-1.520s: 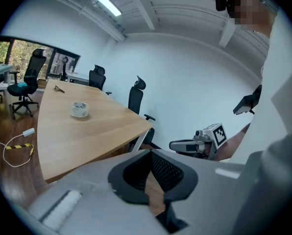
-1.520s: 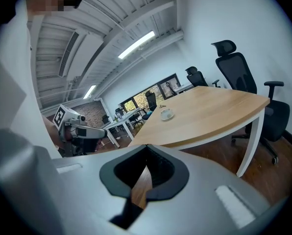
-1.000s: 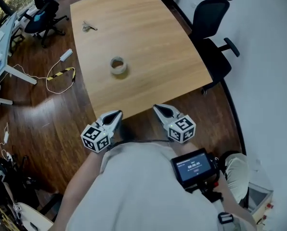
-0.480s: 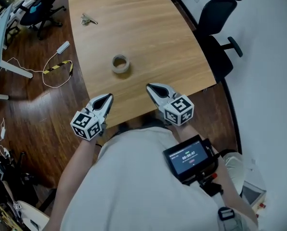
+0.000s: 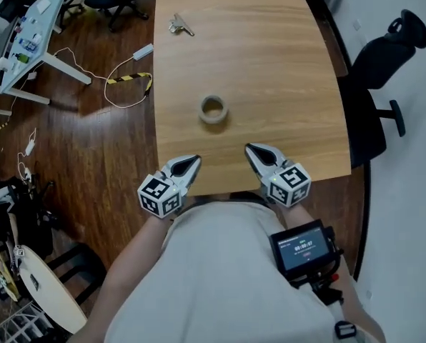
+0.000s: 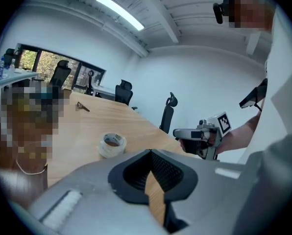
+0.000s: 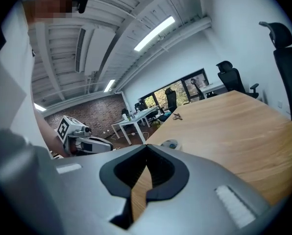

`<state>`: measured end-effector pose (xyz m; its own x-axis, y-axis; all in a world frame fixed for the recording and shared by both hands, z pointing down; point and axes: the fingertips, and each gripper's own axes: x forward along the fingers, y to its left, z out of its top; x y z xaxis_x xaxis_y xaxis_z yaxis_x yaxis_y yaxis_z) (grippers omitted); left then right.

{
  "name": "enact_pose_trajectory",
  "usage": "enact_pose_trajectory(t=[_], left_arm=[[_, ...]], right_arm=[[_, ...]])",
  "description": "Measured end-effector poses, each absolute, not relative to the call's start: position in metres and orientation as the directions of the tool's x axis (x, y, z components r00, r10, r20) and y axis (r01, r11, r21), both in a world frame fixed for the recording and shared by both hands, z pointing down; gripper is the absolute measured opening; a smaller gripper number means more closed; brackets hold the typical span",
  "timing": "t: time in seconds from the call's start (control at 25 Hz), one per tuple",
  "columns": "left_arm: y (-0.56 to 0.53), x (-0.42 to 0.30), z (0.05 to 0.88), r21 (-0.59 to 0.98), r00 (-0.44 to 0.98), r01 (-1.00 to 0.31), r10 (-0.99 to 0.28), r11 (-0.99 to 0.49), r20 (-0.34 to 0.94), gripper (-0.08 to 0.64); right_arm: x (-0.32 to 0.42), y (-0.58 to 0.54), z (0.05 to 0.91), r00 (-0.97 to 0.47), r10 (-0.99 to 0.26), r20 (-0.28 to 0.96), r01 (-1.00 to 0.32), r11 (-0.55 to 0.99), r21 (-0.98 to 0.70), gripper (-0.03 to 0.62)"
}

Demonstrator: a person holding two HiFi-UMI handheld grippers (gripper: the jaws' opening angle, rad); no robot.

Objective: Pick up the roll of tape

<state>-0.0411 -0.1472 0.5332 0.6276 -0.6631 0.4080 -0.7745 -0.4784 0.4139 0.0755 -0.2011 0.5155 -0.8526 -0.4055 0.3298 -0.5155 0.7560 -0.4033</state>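
The roll of tape (image 5: 214, 109), pale with an open core, lies flat on the wooden table (image 5: 284, 63), a little nearer than its middle. My left gripper (image 5: 191, 163) is shut and empty, its tips over the table's near edge, short of the tape and to its left. My right gripper (image 5: 254, 151) is also shut and empty, short of the tape and to its right. In the left gripper view the tape (image 6: 111, 145) sits ahead and left of the closed jaws (image 6: 150, 155), with the right gripper (image 6: 200, 133) beyond. In the right gripper view the tape (image 7: 170, 144) peeks just over the closed jaws (image 7: 146, 148).
A bunch of keys (image 5: 179, 26) lies at the table's far left. A black office chair (image 5: 384, 56) stands off the right side. Cables and a striped strap (image 5: 127, 84) trail on the wooden floor to the left, near a white desk (image 5: 27, 41).
Both grippers have come forward from in front of the table to over its near edge, closer to the tape. Both stayed shut. The tape has not moved on the table.
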Motion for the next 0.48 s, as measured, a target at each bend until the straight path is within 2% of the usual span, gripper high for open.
enact_pose_trajectory(t=[0.16,0.36,0.48], left_arm=[[-0.136,-0.022,0.555,0.393,0.617,-0.787,-0.611,-0.475,0.496,0.006],[-0.141,-0.029,0.562,0.292,0.487,-0.873,-0.646,-0.391,0.588,0.006],[-0.146,-0.03,0.561,0.223,0.446,-0.889,-0.646,-0.4,0.619,0.006]], right_arm=[[0.079,-0.2,0.534,-0.887,-0.332,0.322,-0.451,0.774,-0.445,0.005],[0.083,-0.202,0.546,-0.906,-0.277,0.319,-0.404,0.787,-0.465,0.005],[0.085,-0.208,0.554,-0.903,-0.276,0.329,-0.411,0.78,-0.472,0.005]])
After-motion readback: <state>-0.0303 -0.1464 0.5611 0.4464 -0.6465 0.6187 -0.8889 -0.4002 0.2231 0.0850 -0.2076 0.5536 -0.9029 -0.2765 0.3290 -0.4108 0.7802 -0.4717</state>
